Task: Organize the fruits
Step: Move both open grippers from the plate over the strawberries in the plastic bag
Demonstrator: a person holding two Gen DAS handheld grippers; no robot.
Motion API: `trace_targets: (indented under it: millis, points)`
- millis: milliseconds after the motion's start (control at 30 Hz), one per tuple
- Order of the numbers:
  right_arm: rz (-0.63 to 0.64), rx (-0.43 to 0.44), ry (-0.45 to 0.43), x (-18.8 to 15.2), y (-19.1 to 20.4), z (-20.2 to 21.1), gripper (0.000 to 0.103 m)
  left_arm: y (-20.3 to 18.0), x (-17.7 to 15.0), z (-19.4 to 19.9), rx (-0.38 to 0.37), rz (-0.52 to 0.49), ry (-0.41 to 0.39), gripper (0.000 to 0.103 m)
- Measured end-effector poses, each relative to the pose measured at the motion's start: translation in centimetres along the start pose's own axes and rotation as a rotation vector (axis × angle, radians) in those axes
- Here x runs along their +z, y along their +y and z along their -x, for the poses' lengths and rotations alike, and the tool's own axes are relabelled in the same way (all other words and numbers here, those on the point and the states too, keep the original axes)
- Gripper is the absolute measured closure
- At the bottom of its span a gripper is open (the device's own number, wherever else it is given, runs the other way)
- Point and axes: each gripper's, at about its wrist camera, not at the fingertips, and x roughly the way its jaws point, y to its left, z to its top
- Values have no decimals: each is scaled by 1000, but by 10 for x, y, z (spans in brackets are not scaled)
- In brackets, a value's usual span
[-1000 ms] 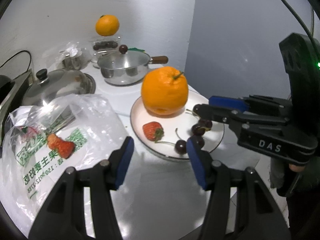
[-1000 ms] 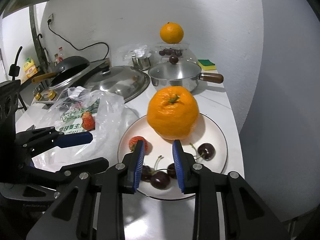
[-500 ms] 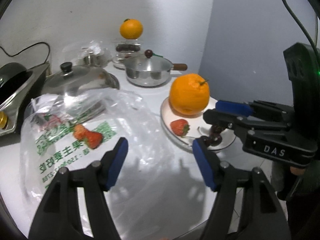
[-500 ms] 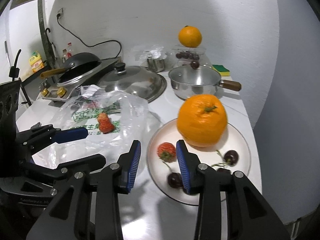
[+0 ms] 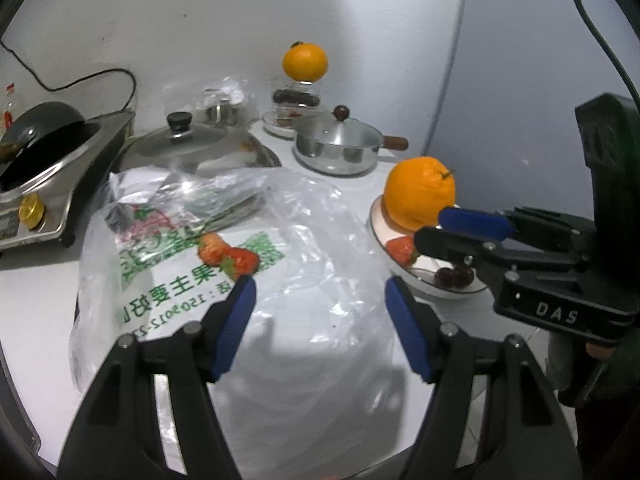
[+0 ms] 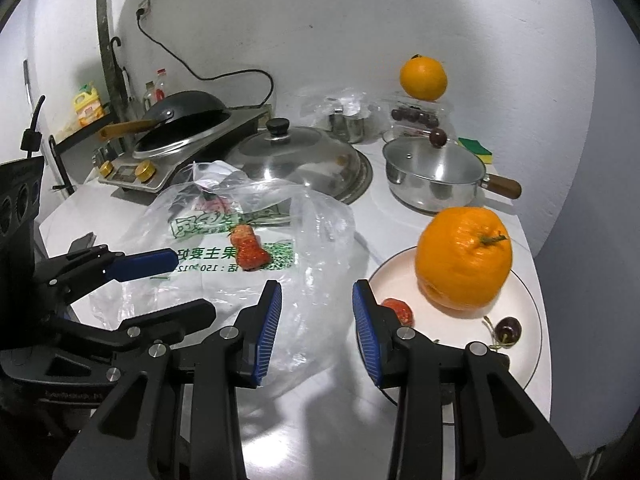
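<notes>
Both grippers (image 5: pixel 320 312) (image 6: pixel 316 320) agape over plastic bag (image 5: pixel 320 240)

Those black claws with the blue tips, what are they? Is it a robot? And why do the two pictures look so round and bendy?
No robot here. A person holds a grabbing tool in each hand, and each tool carries a small camera with a very wide lens, which bends the picture.

One picture looks along the left gripper; the other looks along the right gripper. Each camera also sees the other tool off to the side.

Both claws have just been opening, and neither holds anything.

On the white counter lies a clear plastic bag with strawberries inside. Next to it is a plate with a big orange, one strawberry and dark cherries. Further back are a small pot, a big pan lid, a wok on a cooker and another orange.
</notes>
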Motion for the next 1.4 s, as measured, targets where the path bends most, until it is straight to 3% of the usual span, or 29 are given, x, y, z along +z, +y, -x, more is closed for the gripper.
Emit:
trace_targets:
  millis: [567,700,1400]
  points:
    - [32,38,10,10,35,-20,63,51,-7,10,89,53,-23,34]
    - [35,53,15,13,42,-29,55,61,-8,12,99,64,-22,34]
    - [64,118,68,31,59,-85,55,102,-1,-6,131,110,-4,34]
